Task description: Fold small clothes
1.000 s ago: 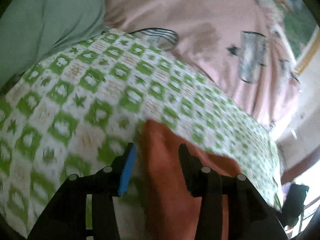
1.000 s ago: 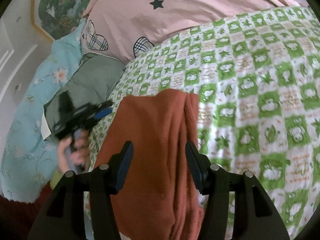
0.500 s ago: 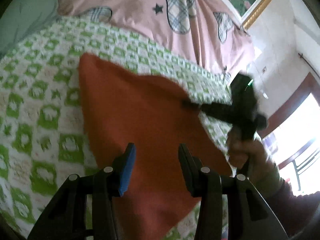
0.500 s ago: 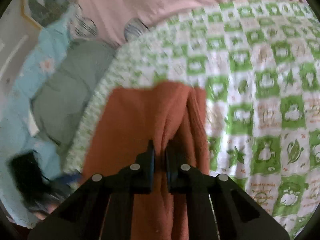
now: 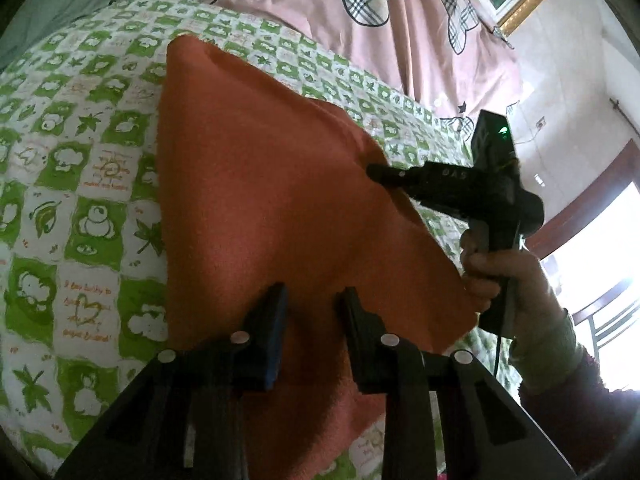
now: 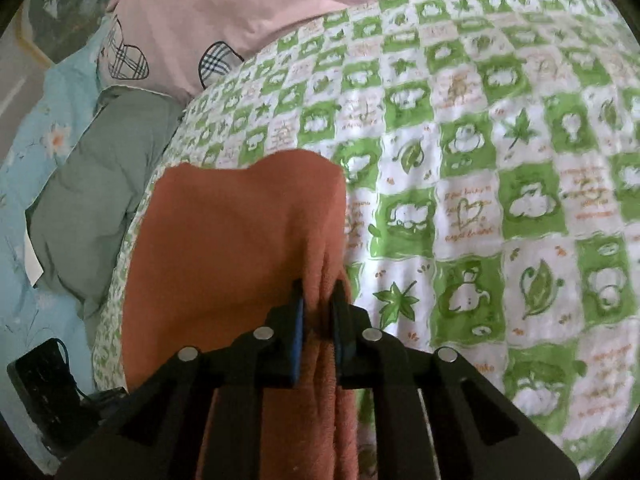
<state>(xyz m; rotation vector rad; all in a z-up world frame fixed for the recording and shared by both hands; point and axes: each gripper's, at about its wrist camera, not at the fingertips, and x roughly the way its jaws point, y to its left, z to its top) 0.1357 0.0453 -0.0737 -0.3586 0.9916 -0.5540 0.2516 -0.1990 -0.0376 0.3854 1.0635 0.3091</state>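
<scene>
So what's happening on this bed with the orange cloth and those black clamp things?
A person is folding a small orange cloth on a green-checked bedspread, using a hand-held gripper in each hand. The right hand-held gripper is pinching a bunched edge of the cloth. The left hand-held gripper sits over the cloth's near edge, its jaws just been closing but not yet pressed together. The fold isn't finished.

Right tongs (image 6: 319, 300) pinch orange cloth (image 6: 232, 240) fold on green-checked bedspread (image 6: 480, 160).
</scene>
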